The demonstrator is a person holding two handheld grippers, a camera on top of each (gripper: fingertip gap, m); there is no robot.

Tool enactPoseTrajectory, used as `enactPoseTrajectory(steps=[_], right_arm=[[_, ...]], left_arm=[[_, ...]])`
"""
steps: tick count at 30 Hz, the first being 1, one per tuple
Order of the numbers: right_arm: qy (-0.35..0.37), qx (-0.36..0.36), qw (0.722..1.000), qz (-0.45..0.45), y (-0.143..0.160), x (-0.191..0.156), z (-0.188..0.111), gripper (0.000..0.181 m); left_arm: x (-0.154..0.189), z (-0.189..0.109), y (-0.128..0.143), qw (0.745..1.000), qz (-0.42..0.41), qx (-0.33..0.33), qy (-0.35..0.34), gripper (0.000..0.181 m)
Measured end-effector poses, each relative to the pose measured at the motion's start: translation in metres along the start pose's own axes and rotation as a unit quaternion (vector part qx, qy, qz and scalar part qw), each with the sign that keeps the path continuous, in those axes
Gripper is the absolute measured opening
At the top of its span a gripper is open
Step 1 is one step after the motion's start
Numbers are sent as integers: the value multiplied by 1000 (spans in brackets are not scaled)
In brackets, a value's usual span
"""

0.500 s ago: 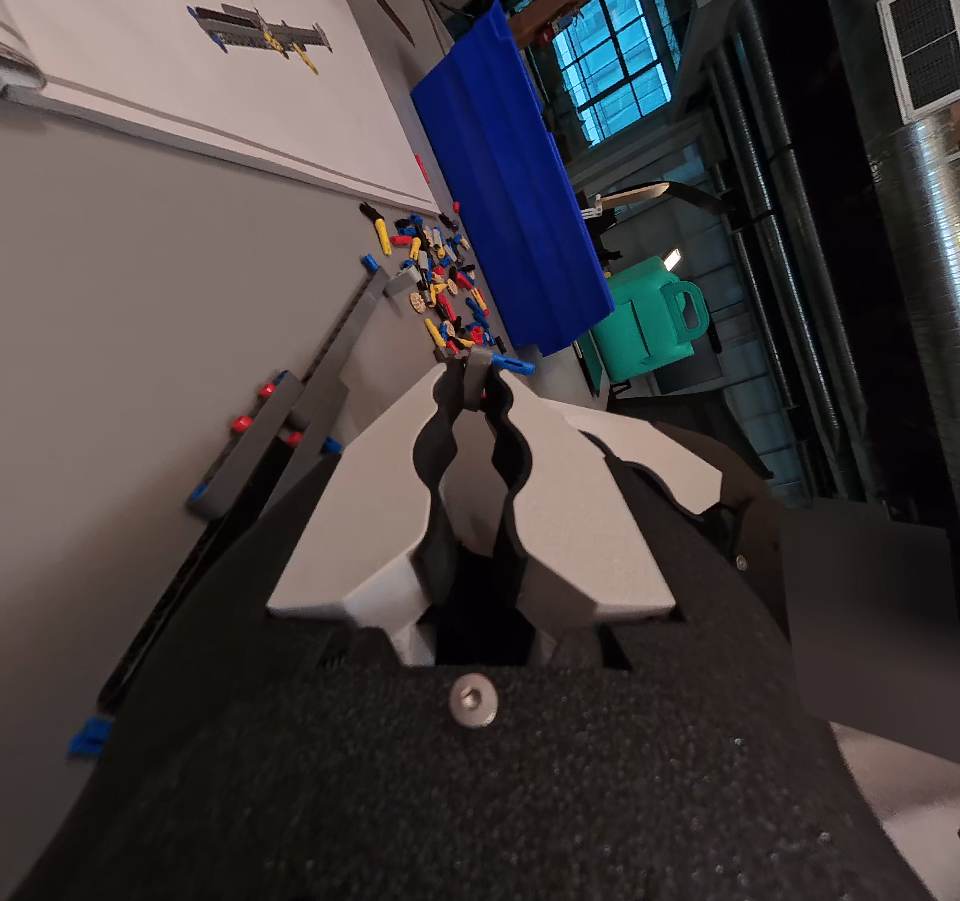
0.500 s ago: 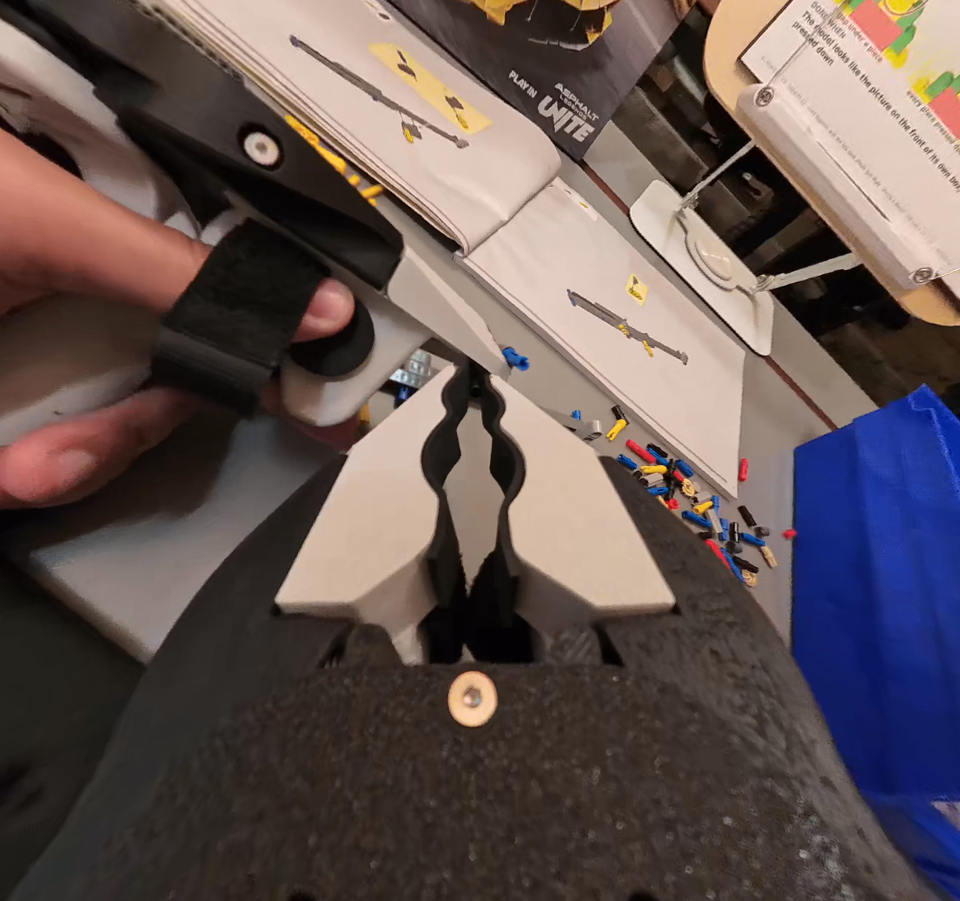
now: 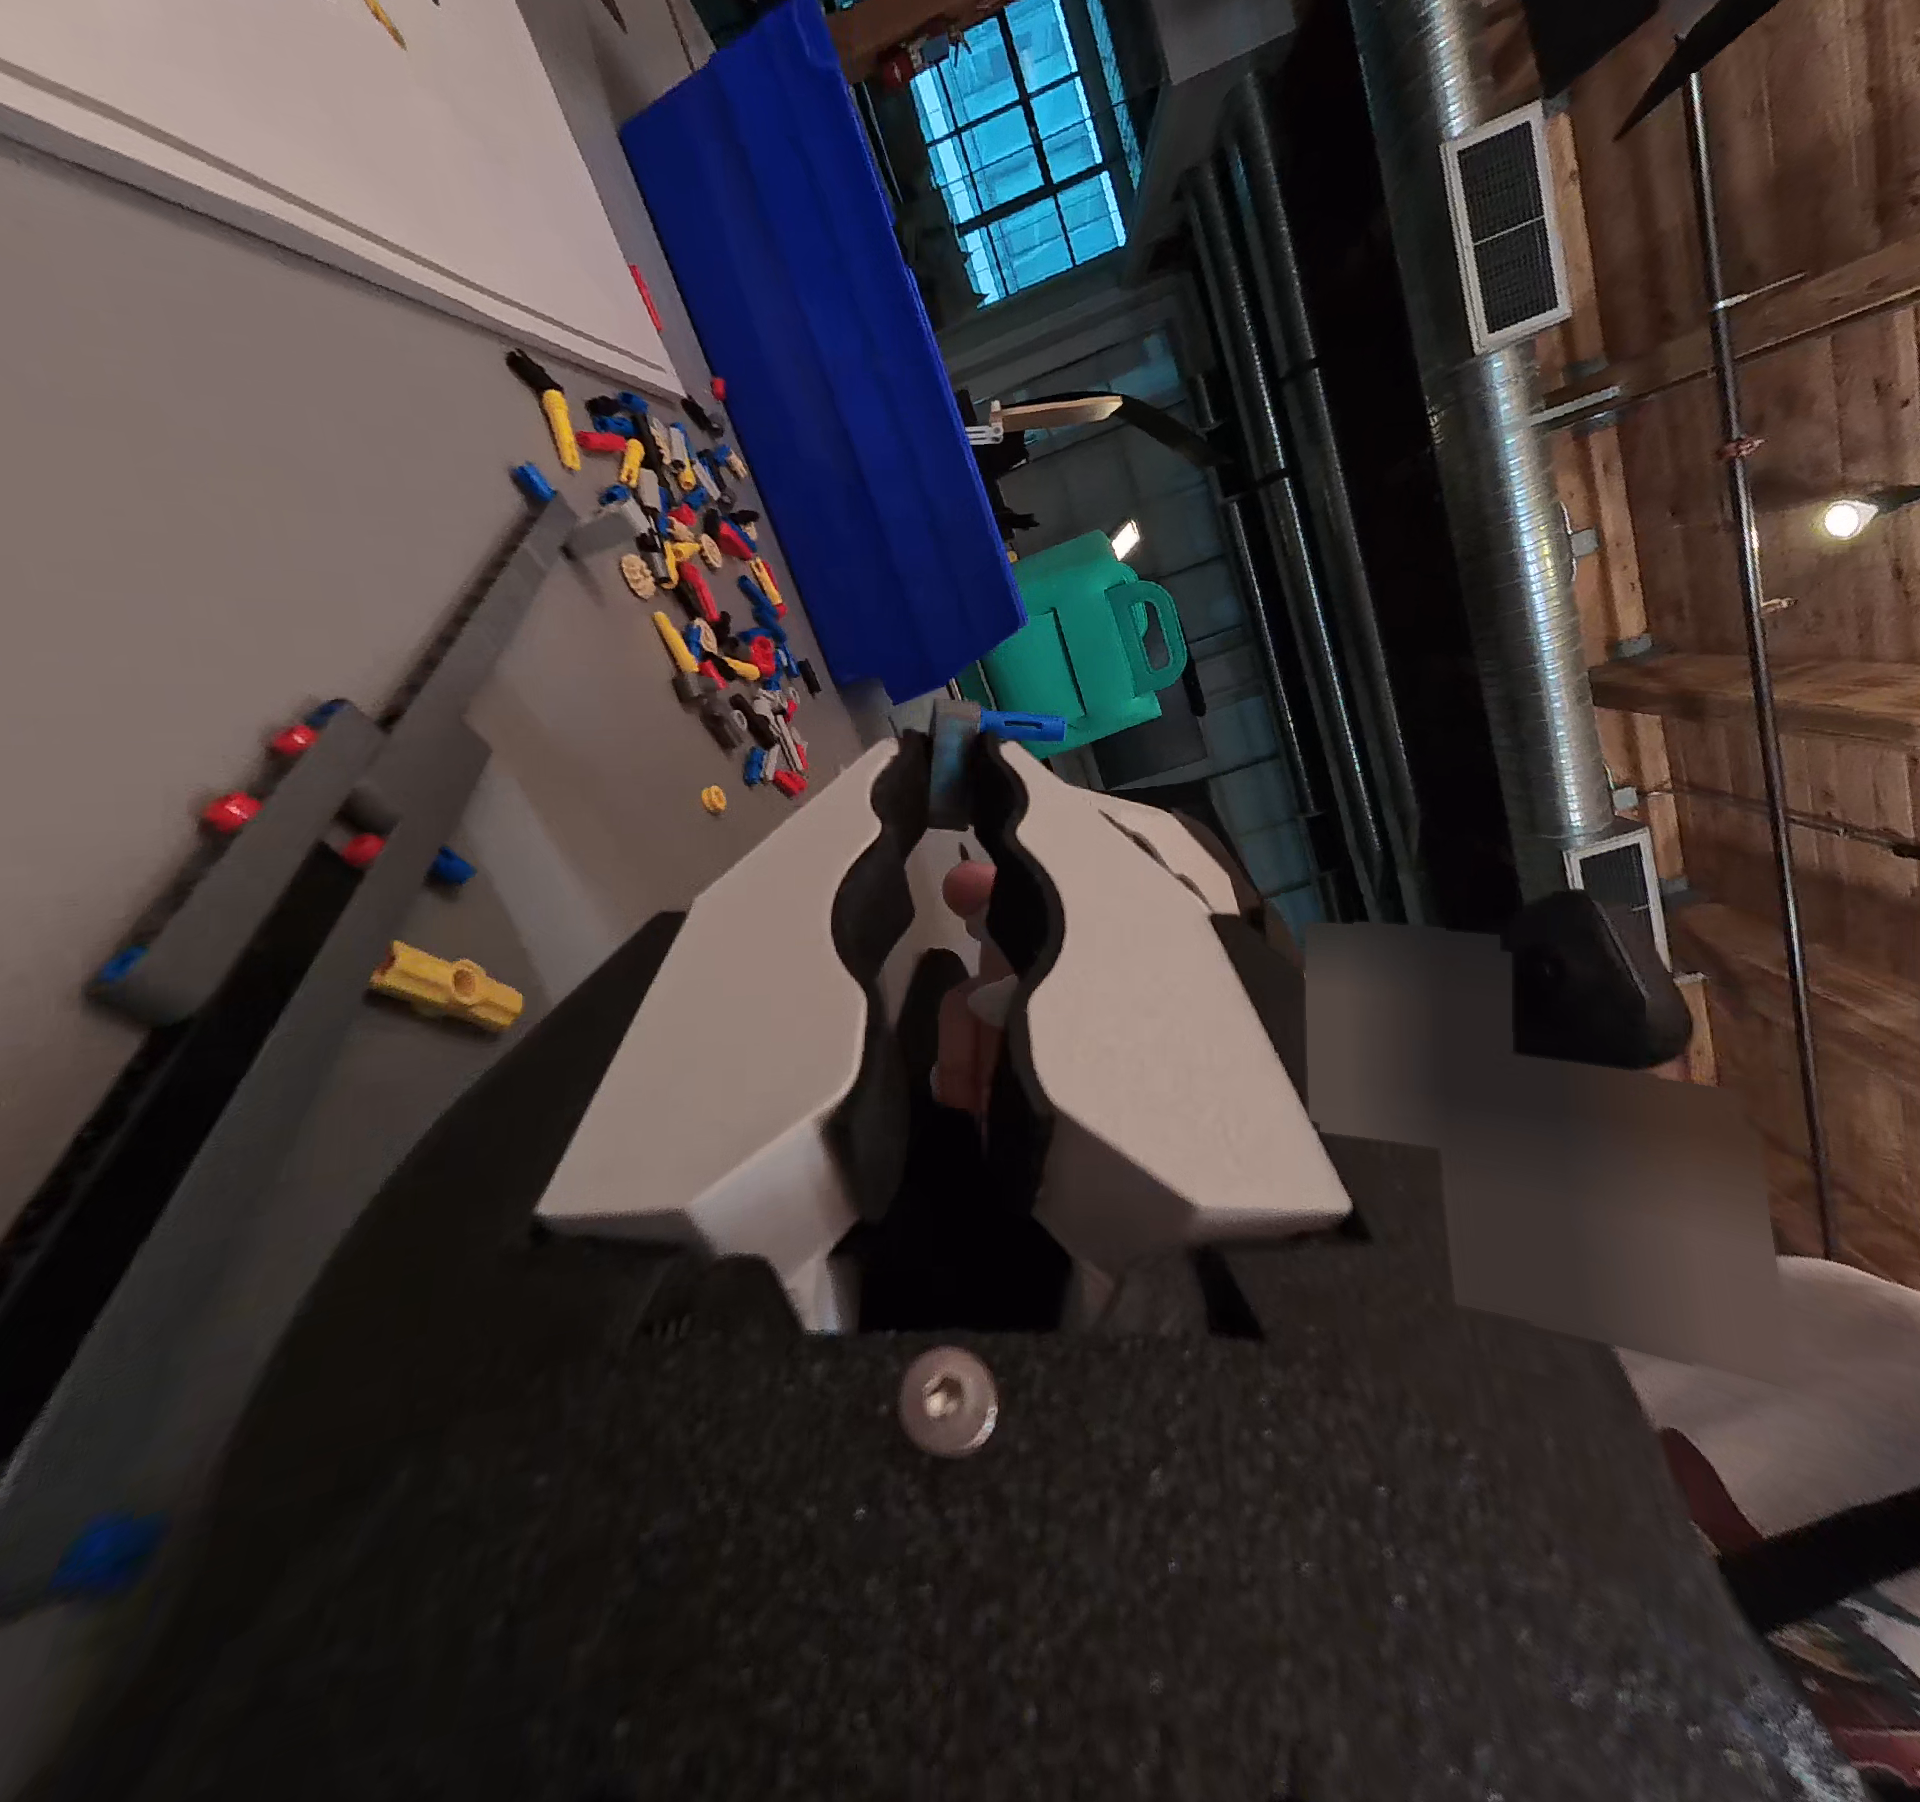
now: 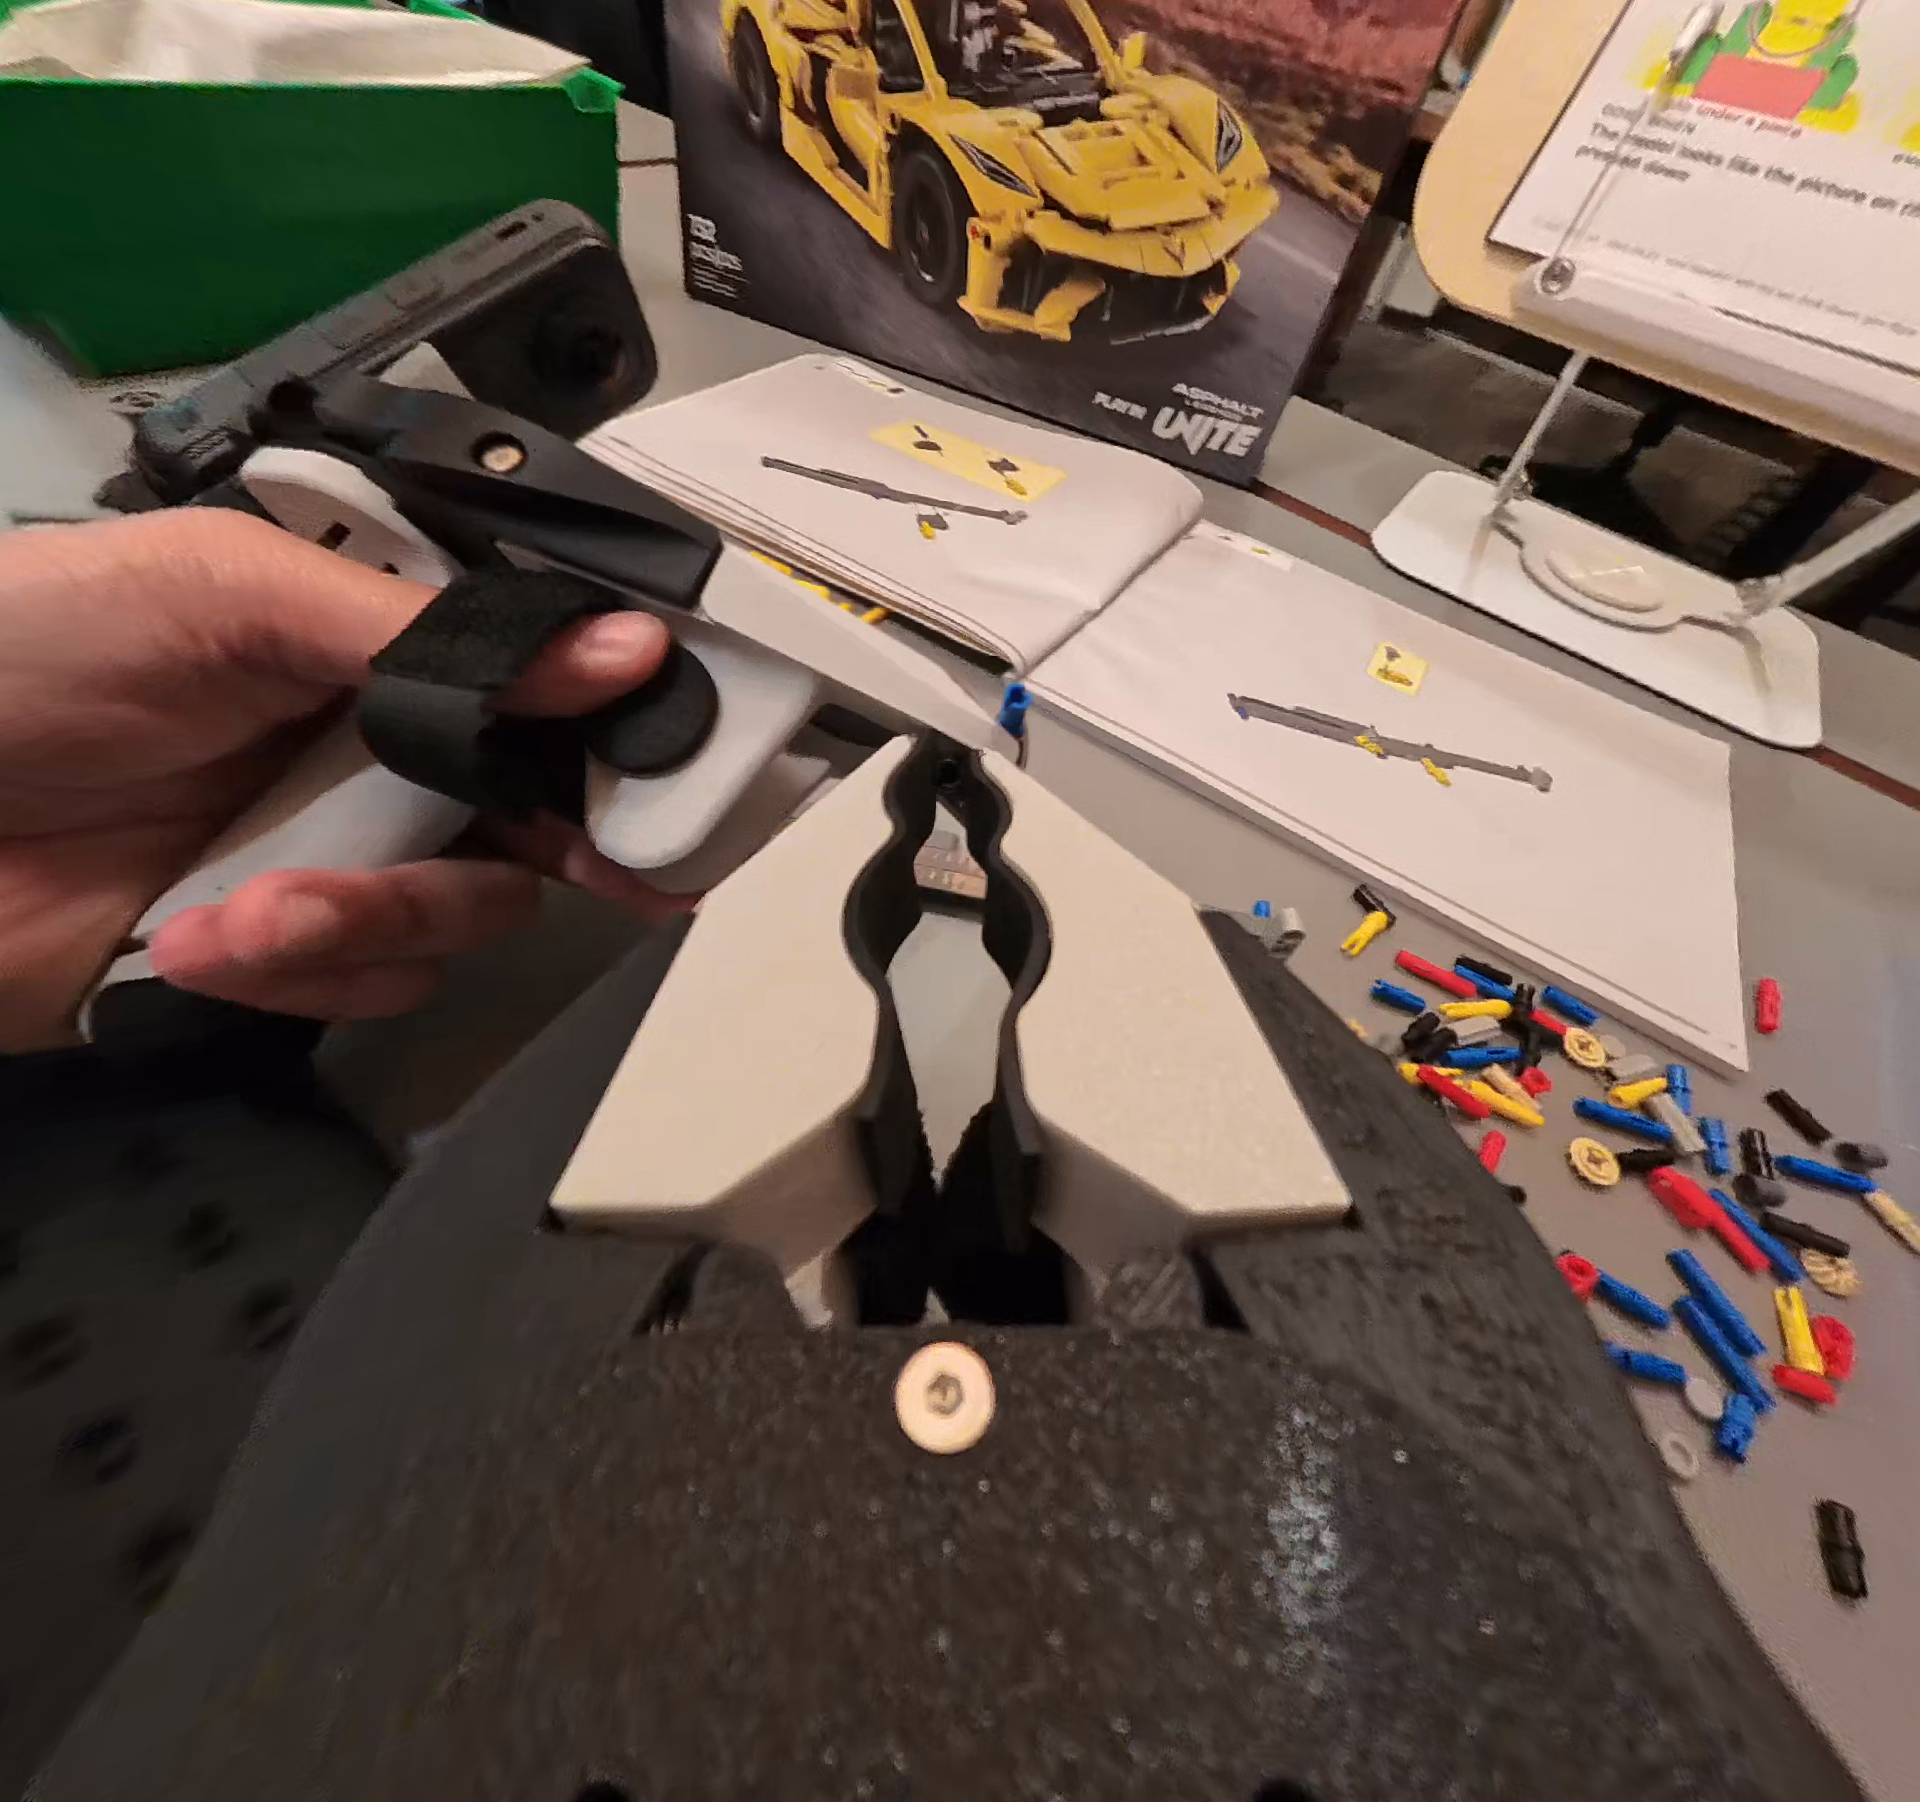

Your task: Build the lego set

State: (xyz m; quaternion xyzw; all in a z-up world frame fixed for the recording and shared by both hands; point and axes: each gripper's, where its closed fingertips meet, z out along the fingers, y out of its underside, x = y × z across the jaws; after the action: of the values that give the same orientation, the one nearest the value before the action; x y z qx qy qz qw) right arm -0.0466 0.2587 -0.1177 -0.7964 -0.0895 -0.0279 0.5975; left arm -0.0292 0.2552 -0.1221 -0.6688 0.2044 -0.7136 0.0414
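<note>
The build looked barely begun: long grey beam assemblies with red and blue pins lay on the grey desk at nine o'clock, loose coloured pins unused at three. The left gripper fingers pinched a small grey piece with a blue pin. The right gripper fingers sat nearly closed on something small and dark, unidentifiable. Only the right view showed the open instruction booklet and the box picturing a yellow car.

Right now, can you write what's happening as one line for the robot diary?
left gripper: shut on small grey piece with blue pin | right gripper: shut on small black pin | held above grey table
</note>
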Motion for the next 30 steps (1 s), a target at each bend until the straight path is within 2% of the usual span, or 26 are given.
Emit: enactPoseTrajectory(steps=[3, 6, 12, 17, 22, 26, 27, 30], right_arm=[[-3, 0, 999, -34, 0, -3, -2, 4], [-2, -17, 1000, -9, 4, -5, 1, 5], [27, -50, 997, -46, 9, -8, 6, 5], [12, -41, 999, 2, 5, -11, 6, 15], [-47, 12, 993, 106, -4, -9, 1, 26], [-117, 79, 962, 235, -18, 3, -11, 37], [-156, 79, 945, 275, -18, 0, -11, 40], [-291, 87, 872, 385, -24, -16, -15, 46]], left_arm=[[1, -3, 4, 1000, -3, 1, 0, 7], [-3, -5, 3, 1000, -4, 4, -8, 7], [-11, -9, 4, 1000, 3, -3, -28, 6], [-5, -9, 1, 1000, 0, 9, -12, 6], [-1, -10, 0, 1000, 9, 11, 1, 7], [6, -12, -3, 999, 25, 18, 21, 6], [10, -13, -4, 999, 31, 19, 32, 6], [23, -13, -3, 996, 55, 21, 60, 6]])
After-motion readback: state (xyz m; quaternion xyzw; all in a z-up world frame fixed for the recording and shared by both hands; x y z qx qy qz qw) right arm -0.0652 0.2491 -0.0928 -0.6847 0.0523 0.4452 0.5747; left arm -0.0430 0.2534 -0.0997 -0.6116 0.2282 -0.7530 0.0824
